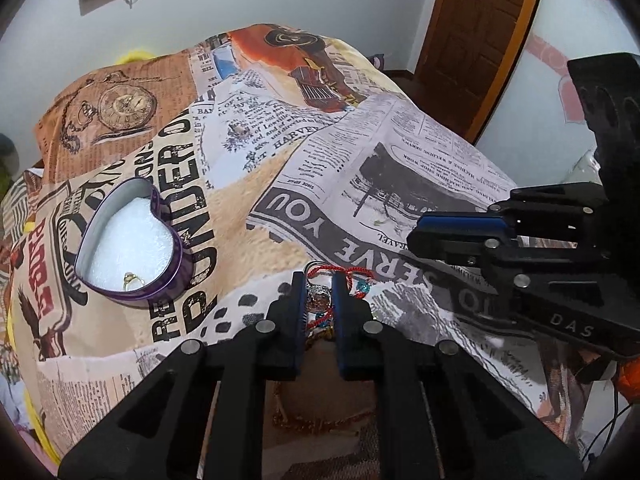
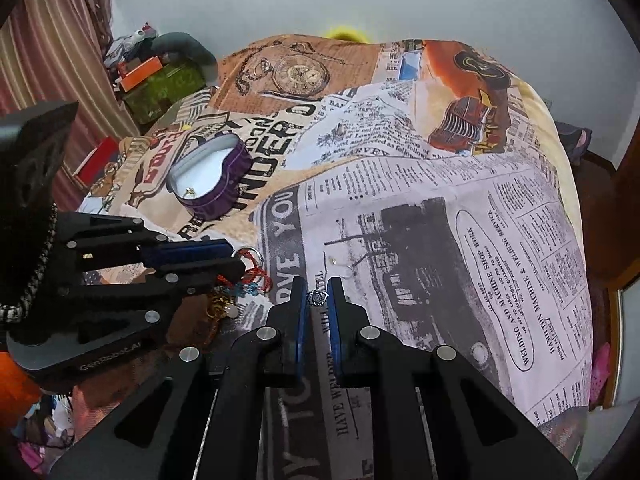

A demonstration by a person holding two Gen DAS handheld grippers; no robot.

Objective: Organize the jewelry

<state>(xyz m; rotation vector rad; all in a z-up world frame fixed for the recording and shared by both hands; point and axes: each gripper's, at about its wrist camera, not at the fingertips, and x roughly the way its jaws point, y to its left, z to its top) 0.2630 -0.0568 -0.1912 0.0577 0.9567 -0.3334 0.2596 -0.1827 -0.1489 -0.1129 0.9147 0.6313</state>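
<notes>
The left gripper point(image 1: 318, 294) pinches a red-corded bracelet point(image 1: 320, 300); the right gripper point(image 2: 318, 298), lettered "DAS", is closed on a small silver crown charm point(image 2: 317, 297). Both hang over a newsprint-patterned sheet point(image 2: 460, 220) reading "WELDING AND MACHINE SHOP WORK". A purple heart-shaped tin point(image 1: 132, 240) farther left holds a gold ring point(image 1: 132, 279).

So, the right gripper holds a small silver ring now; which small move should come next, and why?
Probably carry the small silver crown-shaped ring, pinched in the right gripper, over to the purple heart-shaped tin and release it there. The tin stands open, its white lining already holds one gold ring, and the path looks free.
</notes>
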